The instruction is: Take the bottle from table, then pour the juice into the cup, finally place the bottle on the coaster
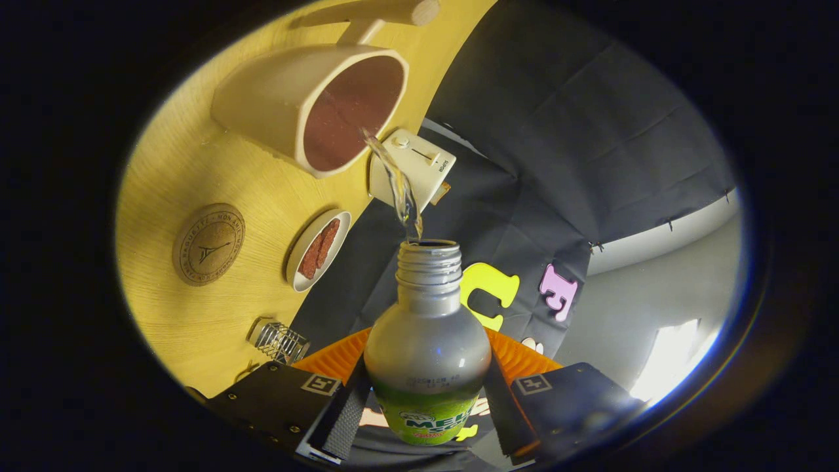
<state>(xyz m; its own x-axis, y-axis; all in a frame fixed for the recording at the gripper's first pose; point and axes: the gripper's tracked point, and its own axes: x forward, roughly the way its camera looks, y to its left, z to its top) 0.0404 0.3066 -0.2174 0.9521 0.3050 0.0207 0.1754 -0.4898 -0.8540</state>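
**pourwatch:** Gripper [425, 403] has both fingers pressed on the bottle [427, 347], one on each side of its lower body near the label, so it's a proper clamp. Bottle is tipped over, open neck pointing at the cup [308, 108] out ahead, and a clear thin stream [396, 187] runs from the mouth to the cup's near rim.

**benchrat:** Looks mid-pour to me. Any worries?

**pourwatch:** Yeah, the stream lands right at the lip, not deep inside. My guess: a small wobble or a bit less tilt and it falls short onto the table [196, 170]. The toaster [411, 167] sits just beside the cup under that line, so a splash could hit it.

**benchrat:** And after?

**pourwatch:** Coaster [208, 244] is on the table apart from the cup, with a small dish [318, 250] of something reddish near it. Swinging over with the bottle still tilted could dribble, and a careless set-down might clip the dish. A little wire-ish glass thing [278, 341] sits close to the fingers too; can't tell what it is.
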